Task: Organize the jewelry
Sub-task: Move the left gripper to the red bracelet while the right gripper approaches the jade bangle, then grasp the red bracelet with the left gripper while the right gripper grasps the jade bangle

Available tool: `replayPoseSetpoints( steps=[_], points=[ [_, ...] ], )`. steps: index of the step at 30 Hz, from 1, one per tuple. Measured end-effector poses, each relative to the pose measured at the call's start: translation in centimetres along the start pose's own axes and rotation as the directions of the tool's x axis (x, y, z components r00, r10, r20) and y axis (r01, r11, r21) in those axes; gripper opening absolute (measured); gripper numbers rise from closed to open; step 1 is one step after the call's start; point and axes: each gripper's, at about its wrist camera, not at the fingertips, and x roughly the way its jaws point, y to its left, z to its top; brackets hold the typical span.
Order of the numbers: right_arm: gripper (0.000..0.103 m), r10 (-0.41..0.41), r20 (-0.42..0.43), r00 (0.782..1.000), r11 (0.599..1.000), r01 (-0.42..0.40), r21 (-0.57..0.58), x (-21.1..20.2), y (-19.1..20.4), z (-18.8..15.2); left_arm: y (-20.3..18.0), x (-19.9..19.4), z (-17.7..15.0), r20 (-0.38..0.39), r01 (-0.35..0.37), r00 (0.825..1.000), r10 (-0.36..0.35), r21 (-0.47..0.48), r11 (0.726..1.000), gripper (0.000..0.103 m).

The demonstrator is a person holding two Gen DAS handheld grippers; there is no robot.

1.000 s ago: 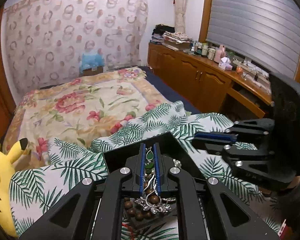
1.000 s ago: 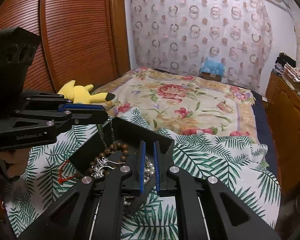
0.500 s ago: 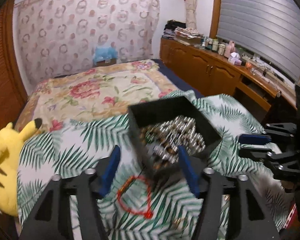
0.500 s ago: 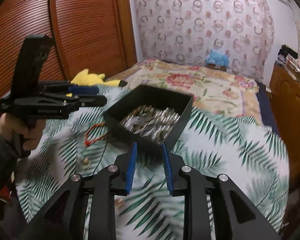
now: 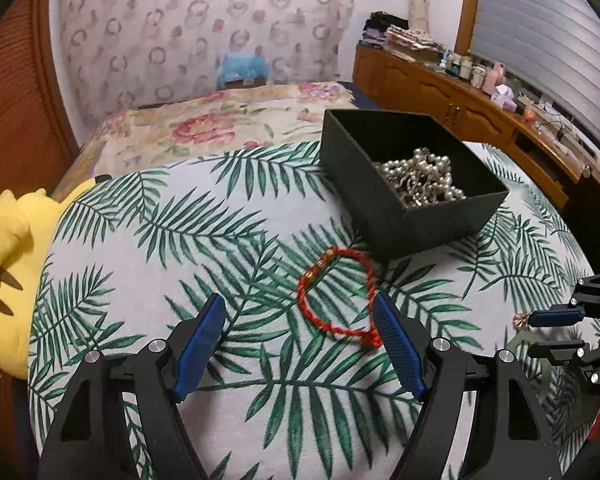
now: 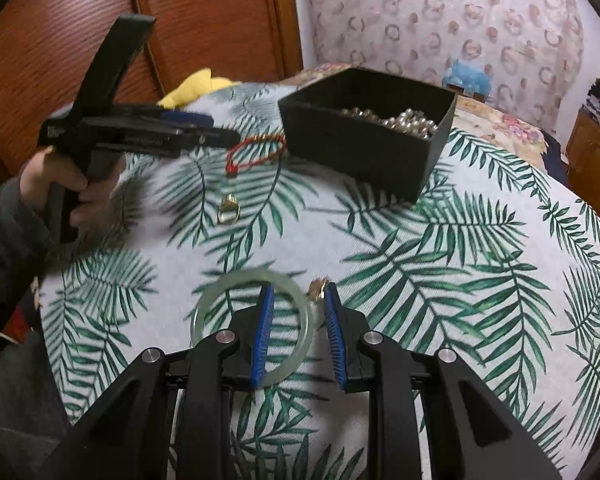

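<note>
A black box [image 5: 416, 208] [image 6: 364, 148] with pearl beads [image 5: 424, 178] in it sits on the palm-leaf cloth. A red cord bracelet [image 5: 336, 292] [image 6: 256, 152] lies in front of the box. My left gripper [image 5: 300, 320] [image 6: 220, 130] is wide open and empty just above the bracelet. My right gripper [image 6: 298, 300] [image 5: 556, 328] is open and empty over a pale green jade bangle [image 6: 252, 320], whose right arc lies between the fingers. A small gold piece [image 6: 318, 288] lies beside the right fingertip. A gold ring [image 6: 229, 209] lies further left.
A yellow plush toy [image 5: 8, 272] lies at the cloth's left edge. Behind are a floral bed [image 5: 220, 128], a wooden wardrobe [image 6: 80, 40] and a wooden counter with bottles [image 5: 480, 92] on the right.
The left gripper let go of the beaded necklace in the box, opened wide and pulled back over the red bracelet. The right gripper opened and drew back over the jade bangle.
</note>
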Motion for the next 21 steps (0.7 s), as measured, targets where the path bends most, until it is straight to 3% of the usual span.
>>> replayPoseSetpoints(
  steps=[5, 7, 13, 21],
  points=[
    [0.026, -0.046, -0.015, 0.999, 0.998, 0.046, -0.052, 0.2, 0.8, -0.1, -0.1, 0.3, 0.0, -0.005, 0.0, 1.0, 0.0, 0.007, 1.0, 0.058],
    [0.01, -0.066, -0.011, 0.998, 0.996, 0.065, -0.066, 0.3, 0.8, -0.3, -0.3, 0.6, 0.0, -0.011, 0.001, 1.0, -0.001, 0.012, 1.0, 0.05],
    [0.008, -0.054, 0.022, 0.998, 0.998, 0.055, -0.034, -0.4, 0.0, 0.1, -0.4, 1.7, 0.2, -0.027, -0.002, 1.0, 0.002, 0.018, 1.0, 0.031],
    [0.008, -0.065, 0.101, 0.993, 0.998, 0.065, -0.004, -2.0, -1.2, 1.8, -1.1, 2.3, 0.9, -0.032, -0.021, 0.999, 0.023, 0.052, 0.998, 0.029]
  ],
)
